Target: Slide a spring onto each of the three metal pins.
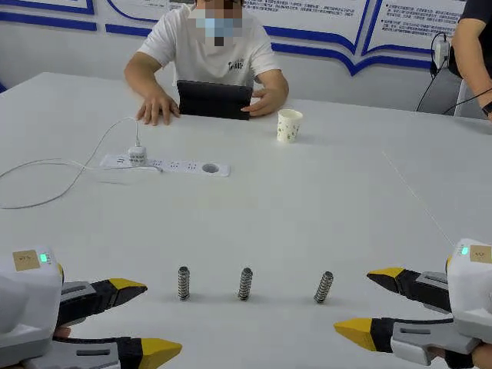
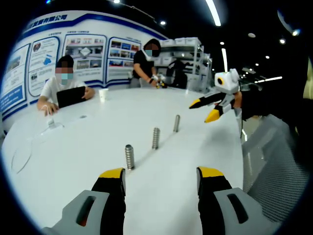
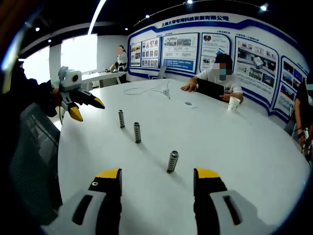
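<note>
Three upright metal pins stand in a row on the white table, each with a spring coiled around it: a left one point(image 1: 184, 283) point(image 2: 129, 156) point(image 3: 121, 118), a middle one point(image 1: 245, 283) point(image 2: 156, 138) point(image 3: 137, 132) and a right one point(image 1: 324, 287) point(image 2: 176, 123) point(image 3: 172, 161). My left gripper point(image 1: 141, 319) point(image 2: 160, 175) is open at the near left, empty, a short way from the left pin. My right gripper point(image 1: 370, 300) point(image 3: 156, 176) is open at the near right, empty, beside the right pin.
A white power strip point(image 1: 173, 164) with a plugged charger and cable lies mid-table. A paper cup point(image 1: 289, 125) stands farther back. A person sits across the table with a dark tablet point(image 1: 214, 99). Another person stands at the far right.
</note>
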